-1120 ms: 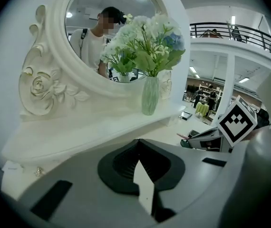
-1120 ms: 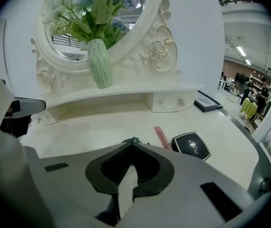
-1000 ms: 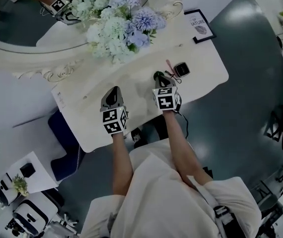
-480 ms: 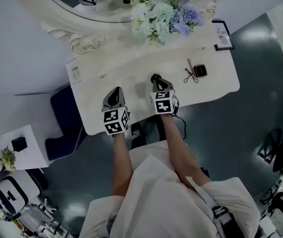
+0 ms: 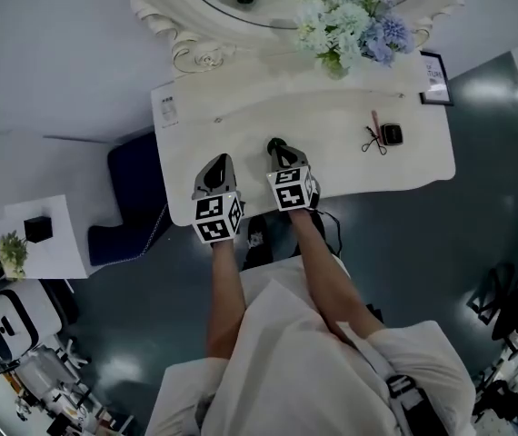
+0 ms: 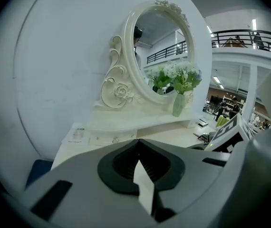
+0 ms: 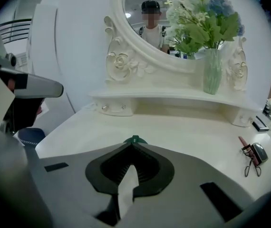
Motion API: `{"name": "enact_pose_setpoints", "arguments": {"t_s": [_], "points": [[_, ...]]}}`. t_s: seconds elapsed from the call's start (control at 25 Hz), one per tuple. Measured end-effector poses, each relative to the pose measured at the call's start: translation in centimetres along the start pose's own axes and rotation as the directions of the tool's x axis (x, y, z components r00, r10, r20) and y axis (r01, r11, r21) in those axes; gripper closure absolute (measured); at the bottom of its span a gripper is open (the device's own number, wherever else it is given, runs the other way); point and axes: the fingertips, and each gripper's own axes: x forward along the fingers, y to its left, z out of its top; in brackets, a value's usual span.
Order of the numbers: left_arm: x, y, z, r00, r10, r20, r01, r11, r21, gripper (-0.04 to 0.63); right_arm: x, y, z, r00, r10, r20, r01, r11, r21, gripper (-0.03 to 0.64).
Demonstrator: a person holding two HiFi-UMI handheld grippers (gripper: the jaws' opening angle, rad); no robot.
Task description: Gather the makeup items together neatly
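Nearest the person, the left tool (image 5: 217, 162) is closed with nothing in it. The right tool (image 5: 275, 145) is closed too, and a small green piece (image 7: 134, 139) seems pinched at its tips. Both hover over the counter (image 5: 241, 121), well apart from the eyelash curler (image 5: 371, 140), compact (image 5: 393, 135) and pink pencil (image 5: 374, 119) at its right. The right tool should probably travel there and open just before reaching them. Print on the paper card (image 5: 166, 110) and framed sign (image 5: 434, 64) is too small to read.

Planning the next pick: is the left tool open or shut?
Shut. The left tool has its jaws meeting at the tips, nothing between them.
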Motion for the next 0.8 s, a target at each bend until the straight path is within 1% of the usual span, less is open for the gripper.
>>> {"name": "enact_pose_setpoints", "arguments": {"t_s": [0.16,0.32,0.44,0.6,0.64,0.68,0.8], "points": [[-1.1,1.1,0.4,1.0,0.023,0.015,-0.023,1.0,-0.002,0.58,0.7,2.4,-1.0,0.999,0.035,-0.032,-0.036,0.999,-0.028,0.574],[-1.9,1.5,0.2,0.999,0.038,0.015,-0.038,0.999,0.002,0.581,1.2,3.1,-2.1,0.997,0.036,-0.069,-0.037,0.999,-0.026,0.574],[-2.4,1.8,-0.1,0.999,0.047,0.014,-0.047,0.999,-0.002,0.58,1.4,3.5,-2.7,0.996,0.04,-0.085,-0.041,0.999,-0.008,0.572],[-2.5,1.8,-0.1,0.999,0.052,0.014,-0.052,0.999,-0.004,0.581,1.3,3.9,-2.7,0.994,0.065,-0.083,-0.064,0.998,0.017,0.569],[-2.4,1.6,0.0,0.999,0.05,0.013,-0.05,0.999,-0.003,0.581,1.2,3.8,-2.7,0.994,0.07,-0.082,-0.068,0.997,0.02,0.553],[-2.3,1.4,0.0,0.999,0.047,0.012,-0.047,0.999,0.0,0.58,1.2,3.8,-2.6,0.994,0.075,-0.079,-0.073,0.997,0.025,0.513],[-1.7,0.4,0.4,1.0,0.028,0.012,-0.028,0.999,0.016,0.58,0.7,3.2,-2.1,0.995,0.083,-0.061,-0.081,0.996,0.04,0.509]]}}
